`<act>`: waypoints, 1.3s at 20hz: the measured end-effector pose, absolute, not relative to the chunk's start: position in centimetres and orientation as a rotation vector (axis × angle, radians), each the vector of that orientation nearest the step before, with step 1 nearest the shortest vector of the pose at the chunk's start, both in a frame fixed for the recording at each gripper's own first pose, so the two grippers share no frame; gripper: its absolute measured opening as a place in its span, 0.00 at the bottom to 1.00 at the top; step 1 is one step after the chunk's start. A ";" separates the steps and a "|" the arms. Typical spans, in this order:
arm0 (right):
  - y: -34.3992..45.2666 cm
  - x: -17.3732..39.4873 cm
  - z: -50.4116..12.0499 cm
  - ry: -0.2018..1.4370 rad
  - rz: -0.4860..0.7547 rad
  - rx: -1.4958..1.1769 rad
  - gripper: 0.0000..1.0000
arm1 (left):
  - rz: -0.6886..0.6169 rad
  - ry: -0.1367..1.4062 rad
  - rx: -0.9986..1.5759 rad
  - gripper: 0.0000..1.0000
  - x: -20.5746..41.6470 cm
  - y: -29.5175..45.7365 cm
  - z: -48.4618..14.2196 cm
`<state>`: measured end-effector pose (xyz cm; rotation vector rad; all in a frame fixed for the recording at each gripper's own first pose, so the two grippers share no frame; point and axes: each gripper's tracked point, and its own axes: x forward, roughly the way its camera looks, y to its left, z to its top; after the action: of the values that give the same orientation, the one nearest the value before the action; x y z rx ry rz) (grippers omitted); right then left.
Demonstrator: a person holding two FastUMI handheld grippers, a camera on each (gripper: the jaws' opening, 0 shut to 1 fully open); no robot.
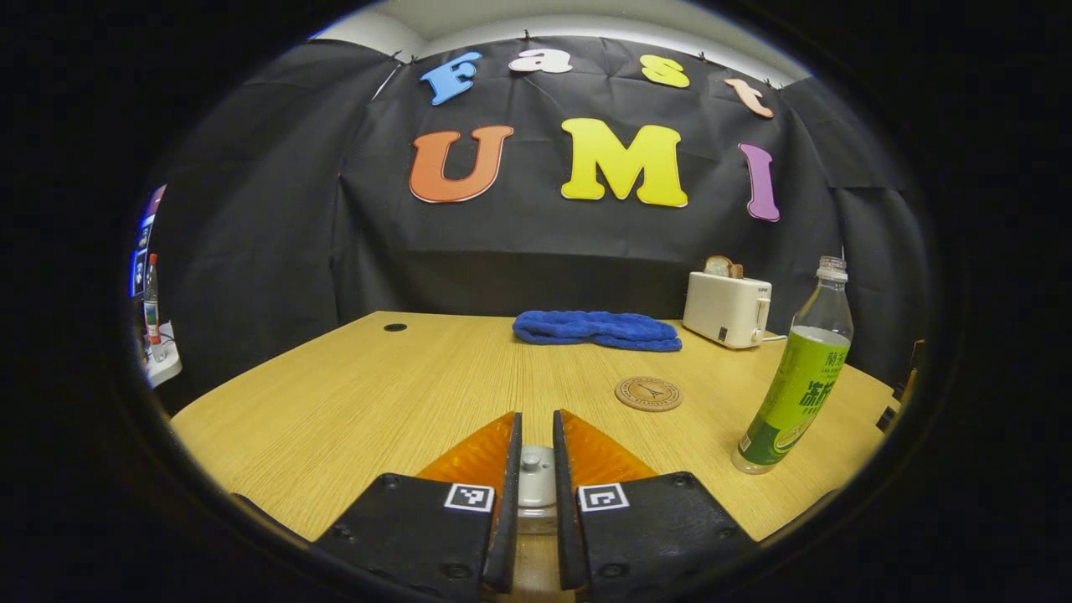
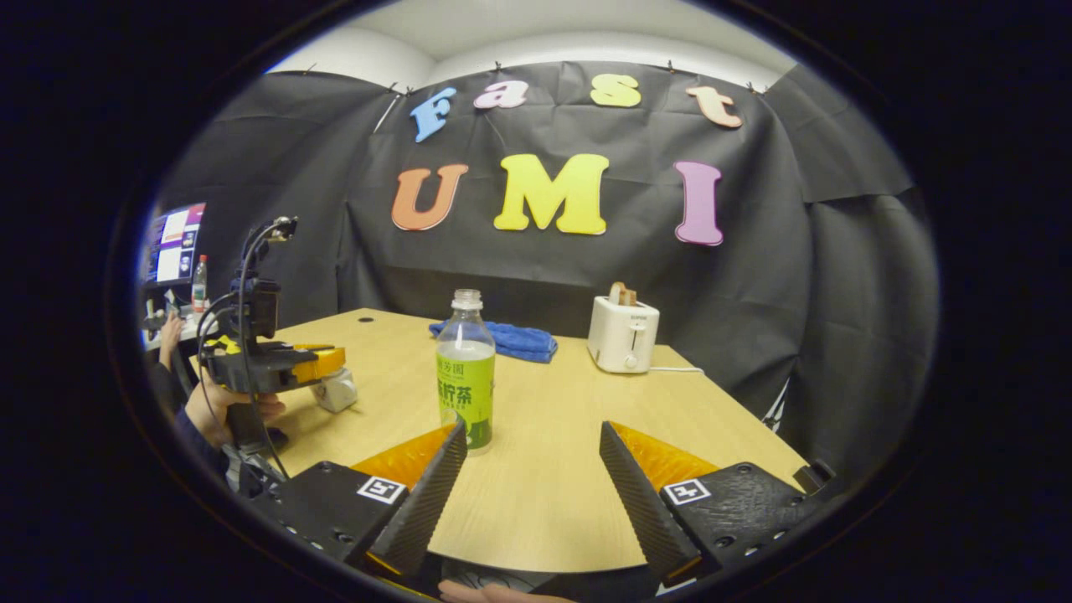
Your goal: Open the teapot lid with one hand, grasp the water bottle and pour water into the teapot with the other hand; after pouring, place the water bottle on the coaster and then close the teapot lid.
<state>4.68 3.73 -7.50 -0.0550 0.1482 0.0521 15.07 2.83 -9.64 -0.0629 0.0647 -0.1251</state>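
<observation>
The teapot lid has a small round knob, and the left gripper squeezes that knob between its two fingers, close to the near edge of the wooden table. In the right gripper view the left gripper sits over the white teapot by the table's left edge, with a hand holding it from behind. The right gripper is spread wide and holds nothing. Just past it stands the water bottle, upright, with a green label. A round coaster lies flat on the table, apart from the bottle. Along the far edge lie a blue towel and a white toaster with bread in it.
</observation>
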 end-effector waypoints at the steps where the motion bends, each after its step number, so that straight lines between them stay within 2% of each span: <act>1: 3.9 4.7 -7.5 0.151 0.054 -0.058 0.98 | -0.124 0.062 -0.066 0.20 15.1 3.0 -9.7; 2: 4.0 4.8 -7.6 0.152 0.055 -0.060 0.96 | -0.132 0.059 -0.066 0.14 15.2 2.9 -9.6; 4: 4.1 4.7 -7.7 0.150 0.054 -0.059 0.96 | -0.137 0.064 -0.063 0.08 15.1 3.1 -9.6; 7: 5.0 4.6 -8.2 0.157 0.074 -0.043 0.98 | -0.126 0.056 -0.086 0.05 14.8 3.3 -8.7; 8: 5.3 4.5 -8.2 0.157 0.082 -0.041 0.96 | -0.125 0.041 -0.084 0.04 14.5 3.3 -8.0; 11: 6.2 4.5 -8.1 0.143 0.093 -0.016 0.96 | -0.120 0.014 -0.071 0.04 13.1 3.8 -6.0; 16: 8.9 5.1 -8.1 0.103 0.115 0.032 0.95 | -0.114 0.061 -0.116 0.04 10.0 5.0 -3.9; 24: 10.8 9.6 -8.7 0.130 0.116 0.025 0.98 | -0.153 0.065 -0.143 0.04 5.0 5.7 -1.0; 26: 11.1 11.1 -9.3 0.143 0.113 0.017 0.95 | -0.133 0.065 -0.121 0.04 4.0 6.4 -0.6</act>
<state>11.06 11.06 -9.29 0.0167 0.1433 0.1130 4.02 6.36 -0.59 -0.1211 0.0653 -0.1330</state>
